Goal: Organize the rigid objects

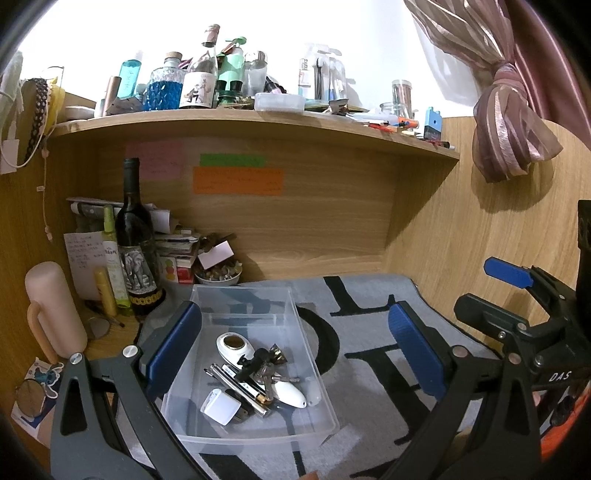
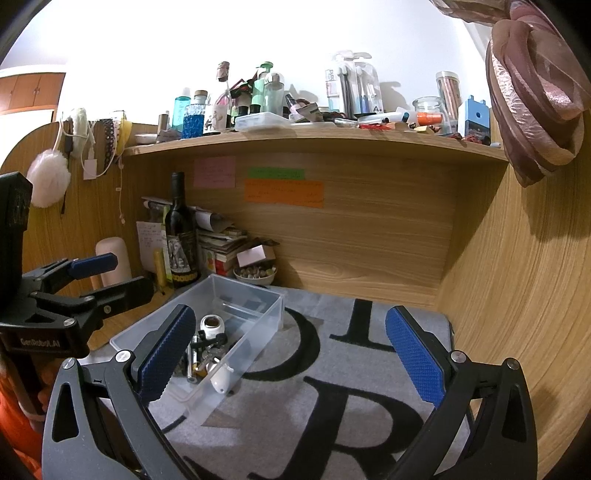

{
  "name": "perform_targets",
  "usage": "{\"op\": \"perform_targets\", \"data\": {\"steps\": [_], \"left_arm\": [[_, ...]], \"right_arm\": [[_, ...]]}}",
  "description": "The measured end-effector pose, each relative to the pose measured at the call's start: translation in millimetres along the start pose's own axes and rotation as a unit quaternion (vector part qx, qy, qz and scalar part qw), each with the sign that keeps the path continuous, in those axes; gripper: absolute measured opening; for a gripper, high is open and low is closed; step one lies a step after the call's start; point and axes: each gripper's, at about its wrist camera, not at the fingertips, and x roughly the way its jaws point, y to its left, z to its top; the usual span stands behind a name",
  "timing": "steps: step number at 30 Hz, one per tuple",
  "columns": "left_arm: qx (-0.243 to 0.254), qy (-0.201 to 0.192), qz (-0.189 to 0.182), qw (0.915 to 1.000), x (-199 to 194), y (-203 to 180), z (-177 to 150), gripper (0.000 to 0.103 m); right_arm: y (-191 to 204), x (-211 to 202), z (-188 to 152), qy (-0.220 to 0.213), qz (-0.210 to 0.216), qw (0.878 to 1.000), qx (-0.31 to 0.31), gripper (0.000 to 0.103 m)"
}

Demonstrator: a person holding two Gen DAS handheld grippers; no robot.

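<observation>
Both spread wide, gripping nothing: left gripper (image 1: 295, 354) over the clear bin (image 1: 306, 328), right gripper (image 2: 291, 354) beside its right rim, bare grey mat (image 2: 362, 373) beyond.

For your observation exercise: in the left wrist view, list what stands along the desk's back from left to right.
Pink mug → yellow tube → wine bottle → small bowl

Both views are brightly lit from above. The white wall (image 1: 332, 29) is blown out to glare. Soft shadow is cast beneath the wooden shelf (image 1: 258, 123) and beside the knotted curtain (image 1: 513, 122). Straight edges are bowed by fisheye distortion; corners are vignetted black. Focus is held sharp centrally.
</observation>
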Motion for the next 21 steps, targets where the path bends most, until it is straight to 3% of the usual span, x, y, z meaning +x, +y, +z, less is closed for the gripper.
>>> {"op": "perform_targets", "data": {"steps": [21], "left_arm": [[-0.001, 0.014, -0.007, 0.9999, 11.7, 1.9, -3.4, 0.103]], "right_arm": [[-2.8, 12.4, -2.1, 0.015, 0.000, 1.000, 0.004, 0.103]]}}
